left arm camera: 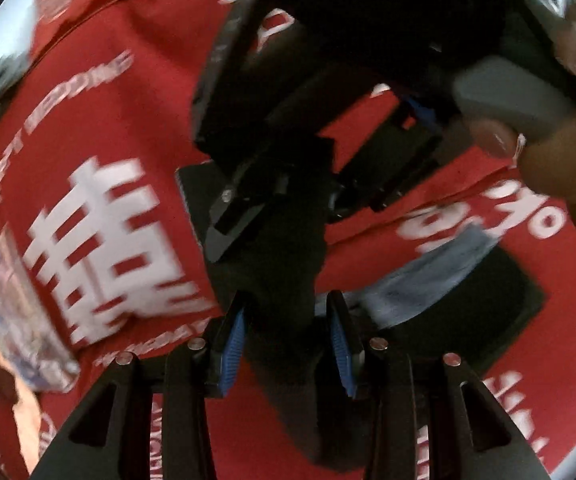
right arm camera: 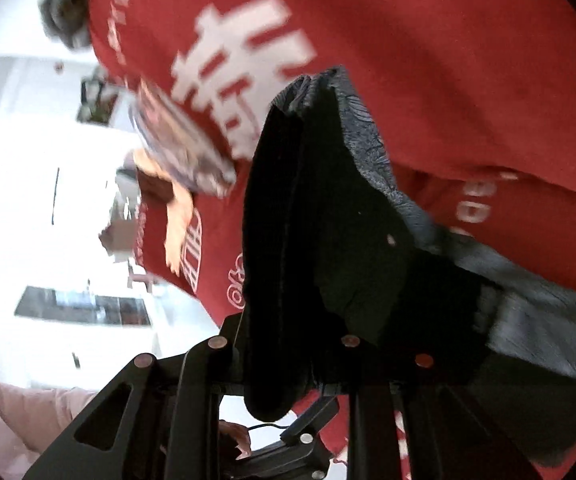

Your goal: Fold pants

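Observation:
The black pants [left arm camera: 279,264] hang in a bunched strip between my left gripper's [left arm camera: 290,344] blue-padded fingers [left arm camera: 235,344], which are shut on the fabric. The right gripper's body [left arm camera: 328,60] fills the top of the left wrist view, held by a hand [left arm camera: 568,152]. In the right wrist view the pants [right arm camera: 328,240] fill the middle as dark folded cloth with a grey ribbed edge [right arm camera: 368,140]. My right gripper [right arm camera: 288,364] is shut on them; its fingertips are hidden by the cloth.
A red cloth with white printed characters [left arm camera: 107,160] covers the table below; it also shows in the right wrist view [right arm camera: 428,60]. A small packet [left arm camera: 19,300] lies on it at the left. A white floor [right arm camera: 27,200] lies beyond the table edge.

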Available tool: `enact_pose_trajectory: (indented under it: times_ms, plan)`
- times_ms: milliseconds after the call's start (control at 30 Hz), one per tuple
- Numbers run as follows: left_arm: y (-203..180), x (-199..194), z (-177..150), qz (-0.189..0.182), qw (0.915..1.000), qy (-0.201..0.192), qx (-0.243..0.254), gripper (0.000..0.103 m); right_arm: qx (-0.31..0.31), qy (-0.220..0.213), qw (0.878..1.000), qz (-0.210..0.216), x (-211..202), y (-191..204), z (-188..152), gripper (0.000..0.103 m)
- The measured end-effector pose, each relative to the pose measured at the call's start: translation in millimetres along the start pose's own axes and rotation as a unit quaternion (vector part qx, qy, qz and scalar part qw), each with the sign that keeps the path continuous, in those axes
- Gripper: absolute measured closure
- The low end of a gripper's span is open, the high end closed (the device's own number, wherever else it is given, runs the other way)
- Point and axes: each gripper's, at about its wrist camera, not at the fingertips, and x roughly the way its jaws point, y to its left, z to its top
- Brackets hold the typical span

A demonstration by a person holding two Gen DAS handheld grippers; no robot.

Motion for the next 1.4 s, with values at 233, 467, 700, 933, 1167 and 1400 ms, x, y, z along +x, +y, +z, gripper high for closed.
enact_pose_trajectory:
  times_ms: [233,467,700,933,1167,1400]
  plan:
    - [-110,7,31,-0.063,0.9968,0.010,0.048,0.063,0.078,-0.074,0.994,0.017,-100,-99,-58,0.080]
    - [-181,34,17,-0.105,0.9889,0.063,0.084,0.058,0.157,-0.099,0.982,0.028,-114,-188,-112,0.080]
    - [-199,59,-5,-0.121,0.9806,0.121,0.096,0.058,0.201,-0.093,0.975,0.033,-83,-234,-143,0.080]
    - [-180,46,0,-0.155,0.9740,0.136,0.093,0.035,0.213,-0.086,0.973,0.017,-81,-235,-145,0.079]
    - [-120,34,11,-0.124,0.9797,0.154,0.035,0.035,0.195,-0.056,0.975,-0.092,-92,-224,-142,0.061]
    - [-23,70,-1,-0.072,0.9691,0.218,-0.090,0.035,0.188,-0.067,0.956,-0.216,-128,-206,-147,0.058]
